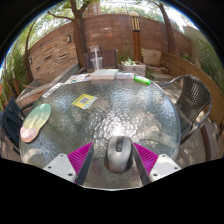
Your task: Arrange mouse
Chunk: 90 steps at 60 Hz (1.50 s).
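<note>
Setting: an outdoor patio; a round glass table (100,115) fills the middle of the frame, with a brick wall (115,35) and tree trunks across the top.
Writing: no brand or label can be read on anything here.
Gripper: the gripper (114,158) sits at the bottom centre, pointing forward over the table's near edge; its fingers (80,157) are spread wide, magenta pads facing inward.
Mouse: a grey mouse (119,152) with a lighter strip down its middle rests on the glass between the fingers, with a gap at either side.
Left side: a pale green oblong thing (35,120) lies near the table's left rim.
Centre left: a yellow-green card (84,101) lies flat on the glass, beyond the mouse.
Far side: a small green thing (142,80) lies near the far rim.
Right: a metal chair (192,98) stands beside the table.
</note>
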Each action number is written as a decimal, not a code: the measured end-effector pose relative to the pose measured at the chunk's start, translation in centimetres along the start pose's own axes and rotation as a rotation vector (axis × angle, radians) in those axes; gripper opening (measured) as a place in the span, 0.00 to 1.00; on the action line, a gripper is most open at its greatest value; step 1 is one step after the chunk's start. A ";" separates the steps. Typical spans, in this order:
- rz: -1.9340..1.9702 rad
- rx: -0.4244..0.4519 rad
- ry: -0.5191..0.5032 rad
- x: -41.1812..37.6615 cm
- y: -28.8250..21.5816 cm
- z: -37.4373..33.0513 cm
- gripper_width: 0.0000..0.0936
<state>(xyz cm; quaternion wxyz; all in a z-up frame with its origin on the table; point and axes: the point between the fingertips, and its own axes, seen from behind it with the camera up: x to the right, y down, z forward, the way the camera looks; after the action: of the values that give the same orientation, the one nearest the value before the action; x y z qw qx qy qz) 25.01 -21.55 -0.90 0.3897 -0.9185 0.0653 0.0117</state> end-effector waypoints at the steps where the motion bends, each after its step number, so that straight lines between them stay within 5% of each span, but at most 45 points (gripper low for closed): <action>1: -0.006 -0.004 0.008 0.0 0.0 0.2 0.82; 11: -0.072 -0.007 0.053 0.8 0.3 1.0 0.53; 29: -0.035 -0.001 0.154 2.3 -0.3 0.0 0.36; 40: 0.027 0.185 0.260 0.2 -10.8 -4.6 0.36; 53: 0.007 0.433 0.093 -17.9 -24.4 -7.6 0.36; 60: -0.013 0.344 -0.058 -29.4 -22.2 -1.5 0.36; 70: -0.054 0.072 -0.093 -37.6 -9.3 10.2 0.40; 75: -0.096 -0.009 -0.062 -37.1 -8.4 11.0 0.47; 80: -0.092 -0.024 -0.053 -37.5 -7.1 11.3 0.60; 84: -0.115 -0.008 -0.047 -37.6 -8.4 9.5 0.93; 90: -0.156 0.032 -0.022 -37.9 -10.2 5.2 0.93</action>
<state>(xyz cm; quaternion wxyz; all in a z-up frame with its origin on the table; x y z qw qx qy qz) -11.06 -6.63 5.47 0.4047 -0.9144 -0.0105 -0.0097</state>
